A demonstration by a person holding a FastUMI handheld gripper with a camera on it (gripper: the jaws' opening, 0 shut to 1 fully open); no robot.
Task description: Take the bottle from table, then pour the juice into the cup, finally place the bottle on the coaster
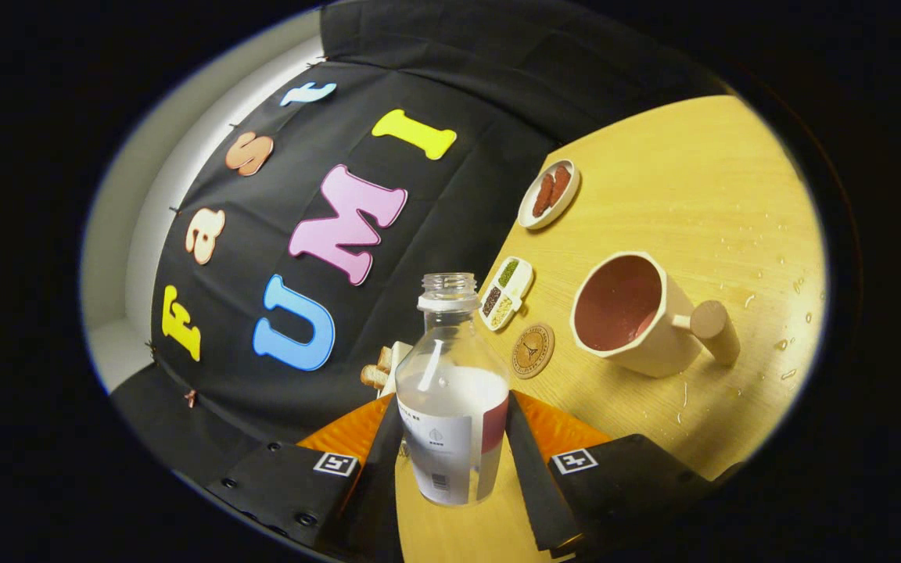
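Your claw (450, 461) grips the bottle (451, 407) between both fingers (cap off, tilted); the pour into the cup (638, 313) ahead looks under way, coaster (533, 350) placement remains.

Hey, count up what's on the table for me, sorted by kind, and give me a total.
Bottles: 1, the bottle, uncapped, held between the gripper fingers
Cups: 1, the cup
Coasters: 1, the coaster
Food dishes: 2, the oval dish and the divided dish
Total: 5
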